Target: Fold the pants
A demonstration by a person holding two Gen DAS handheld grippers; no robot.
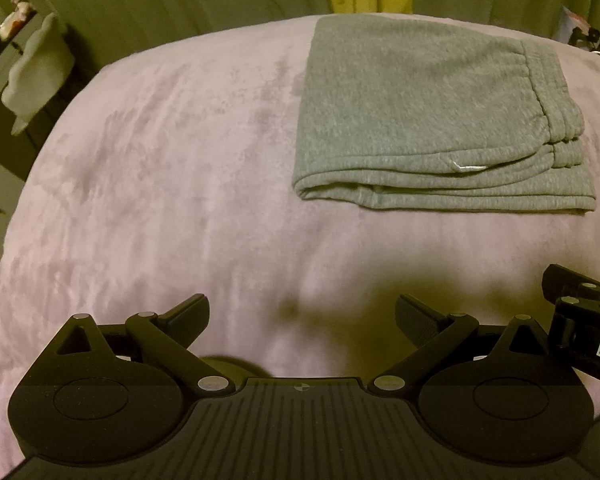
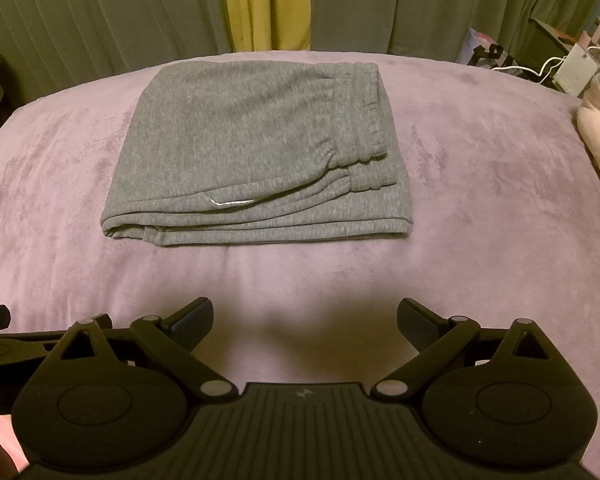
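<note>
Dim, warm, yellowish light is seen; soft shadows are cast on the bed (image 2: 480, 184); edges are bent by fisheye distortion.

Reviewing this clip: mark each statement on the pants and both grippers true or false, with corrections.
1. The grey pants lie folded in a compact stack on the purple blanket. True.
2. The right gripper is clamped on the pants. False: it is open and apart from them.
3. The left gripper is open and holds nothing. True.
4. A red drawstring shows at the fold. False: a white drawstring shows.
</note>
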